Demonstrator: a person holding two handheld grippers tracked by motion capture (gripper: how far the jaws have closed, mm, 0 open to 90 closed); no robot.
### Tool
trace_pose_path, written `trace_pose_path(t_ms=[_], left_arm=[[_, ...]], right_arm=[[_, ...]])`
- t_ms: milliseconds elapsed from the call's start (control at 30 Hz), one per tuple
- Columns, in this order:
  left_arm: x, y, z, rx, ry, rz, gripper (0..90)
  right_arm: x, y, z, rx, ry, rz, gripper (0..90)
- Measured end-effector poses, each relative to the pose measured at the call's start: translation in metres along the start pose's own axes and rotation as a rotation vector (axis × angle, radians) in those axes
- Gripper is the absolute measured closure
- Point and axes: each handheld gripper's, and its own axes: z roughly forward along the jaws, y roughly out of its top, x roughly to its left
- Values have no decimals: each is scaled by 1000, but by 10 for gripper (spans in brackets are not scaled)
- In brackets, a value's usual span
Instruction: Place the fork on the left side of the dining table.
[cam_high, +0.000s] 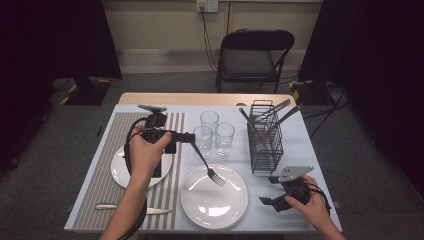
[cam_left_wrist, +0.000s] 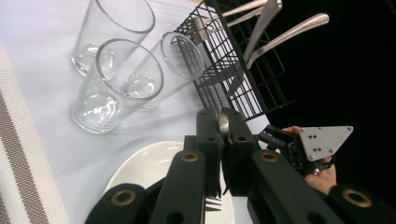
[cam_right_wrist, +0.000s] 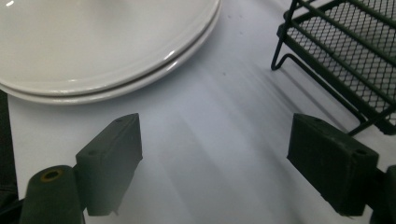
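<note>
I've got the fork pinched by its handle end in my left gripper, jaws pressed tight on the metal, as the left gripper view confirms. Taking the big white plate as my landmark: the fork hangs over its far-left part, long axis slanting from the gripper, beyond the plate's far-left edge, down towards the plate's centre, tines lowest and hovering above the china, not touching as far as I can tell. So the thing runs away from my jaws towards the near right. The striped placemat lies left of the plate, with a knife on its near edge; if the fork belongs there, I'd judge I need to swing left and level the handle. My right gripper sits low just right of the plate, jaws spread wide over bare tablecloth, holding nothing, the wire cutlery basket just beyond it. Left hand is the one doing the work.
</note>
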Motion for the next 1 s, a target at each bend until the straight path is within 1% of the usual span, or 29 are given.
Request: trace_pose_path(t_ms=[67, 133, 267, 300, 400, 433, 467, 533, 567, 600, 633, 800, 933, 1000], left_arm=[[1, 0, -2, -2, 2, -7, 871], [3, 1, -4, -6, 5, -7, 871], [7, 2, -9, -19, 17, -14, 871], [7, 2, -9, -17, 14, -22, 871], [9, 3, -12, -22, 17, -19, 871], [10, 3, -13, -21, 17, -22, 871], [11, 3, -14, -24, 19, -16, 871], [11, 3, -16, -25, 23, -29, 871], [13, 4, -16, -27, 28, -24, 871], [13, 4, -17, -29, 25, -32, 871], [14, 4, -18, -33, 27, -31, 871], [17, 5, -22, -43, 33, -33, 871], [20, 7, -28, -54, 57, -32, 871], [22, 7, -30, -61, 56, -43, 871]], right_arm=[[-2, -3, 1, 8, 5, 10, 172], [-4, -5, 2, 10, 12, -1, 172], [-5, -8, 4, 12, 1, -17, 170], [-5, -9, 4, 17, -4, -20, 170], [-5, -11, 6, 30, -13, -36, 164], [-5, -12, 7, 30, -14, -52, 157], [-4, -13, 7, 29, -16, -59, 154], [-3, -13, 8, 27, -19, -63, 150], [-3, -14, 8, 22, -21, -64, 143], [-3, -14, 9, 16, -25, -67, 138], [-2, -16, 9, 6, -24, -62, 135], [-2, -16, 9, 5, -26, -65, 134], [-2, -16, 10, 4, -26, -63, 134], [-2, -16, 10, 3, -26, -63, 134]])
